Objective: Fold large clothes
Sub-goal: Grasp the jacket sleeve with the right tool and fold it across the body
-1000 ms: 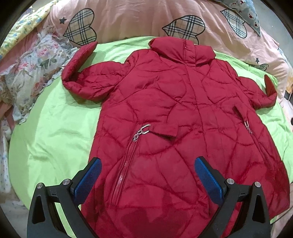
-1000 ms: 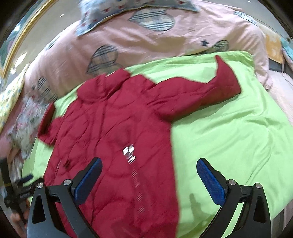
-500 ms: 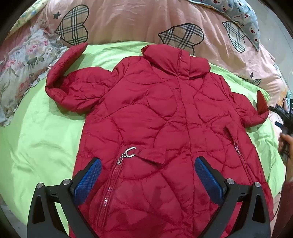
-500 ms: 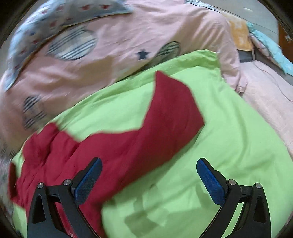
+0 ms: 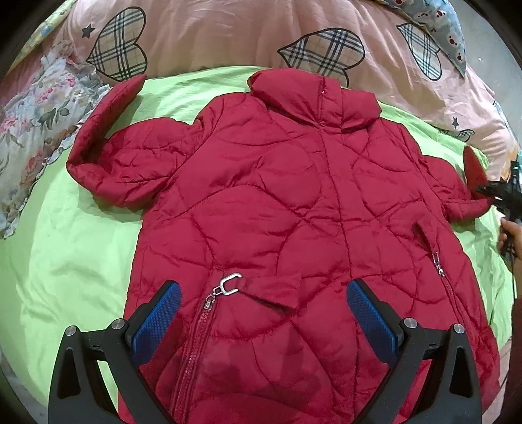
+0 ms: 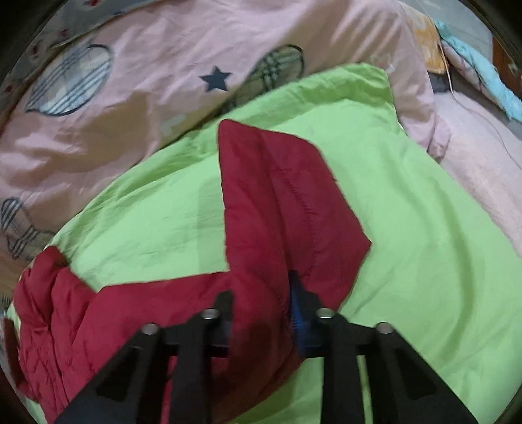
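Observation:
A red quilted jacket (image 5: 287, 208) lies spread flat on a green sheet (image 5: 68, 257), collar away from me and both sleeves out. My left gripper (image 5: 264, 313) is open and empty above the jacket's lower part, near a silver zipper pull (image 5: 228, 283). My right gripper (image 6: 264, 293) is shut on the jacket's right sleeve (image 6: 277, 202), which bends upward from the jaws. In the left wrist view the right gripper (image 5: 499, 192) shows at the far right edge, at that sleeve's cuff.
A pink duvet with plaid hearts (image 5: 228, 29) lies behind the sheet. Floral bedding (image 5: 29, 117) lies at the left. Pink and turquoise fabric (image 6: 479, 78) lies to the right of the sheet.
My right gripper moved onto the right sleeve and closed on it. My left gripper moved slightly closer over the jacket, still open.

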`<state>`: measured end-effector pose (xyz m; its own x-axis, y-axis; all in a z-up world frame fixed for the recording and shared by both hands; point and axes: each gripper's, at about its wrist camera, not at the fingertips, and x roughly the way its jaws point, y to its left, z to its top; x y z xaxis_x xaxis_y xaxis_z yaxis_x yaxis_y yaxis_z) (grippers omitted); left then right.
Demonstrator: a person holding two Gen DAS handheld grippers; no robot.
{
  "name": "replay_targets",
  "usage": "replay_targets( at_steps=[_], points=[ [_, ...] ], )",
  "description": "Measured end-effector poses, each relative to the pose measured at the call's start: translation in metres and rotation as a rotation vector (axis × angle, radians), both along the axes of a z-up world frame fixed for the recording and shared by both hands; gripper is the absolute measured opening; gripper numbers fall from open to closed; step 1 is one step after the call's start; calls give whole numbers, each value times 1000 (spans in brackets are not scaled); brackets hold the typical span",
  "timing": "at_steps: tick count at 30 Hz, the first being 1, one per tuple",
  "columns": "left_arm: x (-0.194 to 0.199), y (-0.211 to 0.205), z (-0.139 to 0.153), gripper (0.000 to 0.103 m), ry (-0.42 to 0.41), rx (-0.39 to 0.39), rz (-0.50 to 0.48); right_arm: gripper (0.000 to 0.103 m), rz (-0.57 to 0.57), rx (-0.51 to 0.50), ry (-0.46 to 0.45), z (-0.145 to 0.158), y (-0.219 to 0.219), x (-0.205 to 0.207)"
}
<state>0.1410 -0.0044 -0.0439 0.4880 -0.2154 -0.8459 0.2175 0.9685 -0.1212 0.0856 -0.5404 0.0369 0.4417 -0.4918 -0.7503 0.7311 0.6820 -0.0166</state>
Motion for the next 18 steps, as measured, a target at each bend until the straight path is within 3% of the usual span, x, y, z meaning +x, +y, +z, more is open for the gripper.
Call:
replay_targets(
  at_steps=[9, 18],
  points=[
    [-2, 0, -4, 102, 12, -6, -22, 14, 294, 4, -108, 21, 109, 3],
    [-2, 16, -3, 102, 26, -60, -26, 14, 569, 67, -108, -5, 213, 26]
  ],
)
